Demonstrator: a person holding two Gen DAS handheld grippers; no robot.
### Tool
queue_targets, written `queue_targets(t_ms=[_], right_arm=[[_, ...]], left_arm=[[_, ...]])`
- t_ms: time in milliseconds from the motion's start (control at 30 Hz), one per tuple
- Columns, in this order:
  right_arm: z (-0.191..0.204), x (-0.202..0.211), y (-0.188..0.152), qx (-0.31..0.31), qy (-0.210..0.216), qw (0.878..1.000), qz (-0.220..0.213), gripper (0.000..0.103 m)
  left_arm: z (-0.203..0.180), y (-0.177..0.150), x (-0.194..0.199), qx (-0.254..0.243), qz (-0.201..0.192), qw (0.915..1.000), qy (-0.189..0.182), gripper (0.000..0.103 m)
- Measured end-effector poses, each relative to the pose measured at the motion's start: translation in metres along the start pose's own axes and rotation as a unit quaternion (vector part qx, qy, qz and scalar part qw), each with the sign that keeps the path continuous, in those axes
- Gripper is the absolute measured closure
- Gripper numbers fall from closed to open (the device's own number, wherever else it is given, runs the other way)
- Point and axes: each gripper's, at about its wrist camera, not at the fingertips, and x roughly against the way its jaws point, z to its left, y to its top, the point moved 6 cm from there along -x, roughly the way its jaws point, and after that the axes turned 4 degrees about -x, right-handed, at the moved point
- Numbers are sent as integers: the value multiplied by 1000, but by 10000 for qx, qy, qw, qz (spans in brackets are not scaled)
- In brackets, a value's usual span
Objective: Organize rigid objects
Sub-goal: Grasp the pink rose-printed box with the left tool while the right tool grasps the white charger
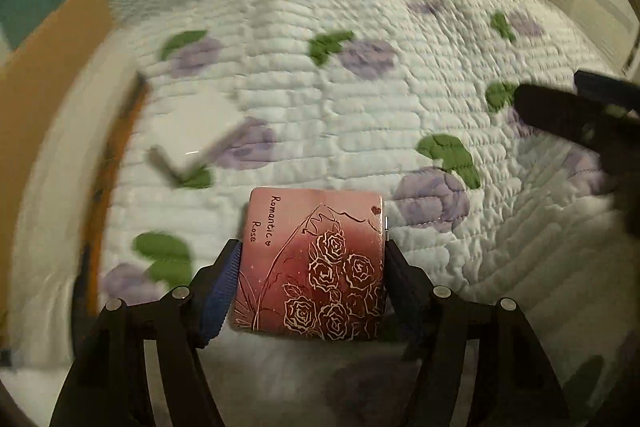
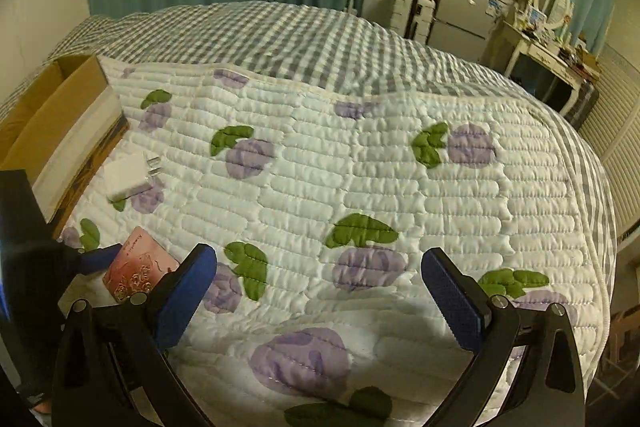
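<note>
Between the left gripper's [image 1: 314, 259] two black fingers sits a flat pink tin [image 1: 316, 263], rounded at the corners and printed with outlined roses; the jaws are clamped on its long edges, above the quilt [image 1: 360, 115]. That quilt is puffy, ribbed in stitched rows, with purple blooms and green leaves. Near its left edge lies a smooth white charger [image 2: 130, 175] with metal prongs, beside what looks like an open cardboard box [image 2: 52, 115]. Over the quilt's middle, the right gripper [image 2: 320, 291] hangs spread wide, blue pads [image 2: 452, 295] textured.
</note>
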Motion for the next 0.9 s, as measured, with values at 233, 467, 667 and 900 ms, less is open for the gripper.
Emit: queue_targets(t_ms=[233, 467, 667, 900], right_arm=[[53, 3, 12, 1104, 961, 9890, -217, 5], [97, -16, 30, 1410, 1511, 9782, -198, 17], [135, -37, 28, 1821, 1825, 9662, 59, 20], [171, -56, 34, 2347, 2090, 9492, 148, 30]], left_arm=[[41, -21, 50, 903, -475, 9925, 667, 34], [76, -46, 48, 1878, -211, 9748, 1183, 34], [76, -52, 50, 1944, -193, 9728, 1244, 34], [77, -42, 38, 1952, -110, 9738, 1163, 34]])
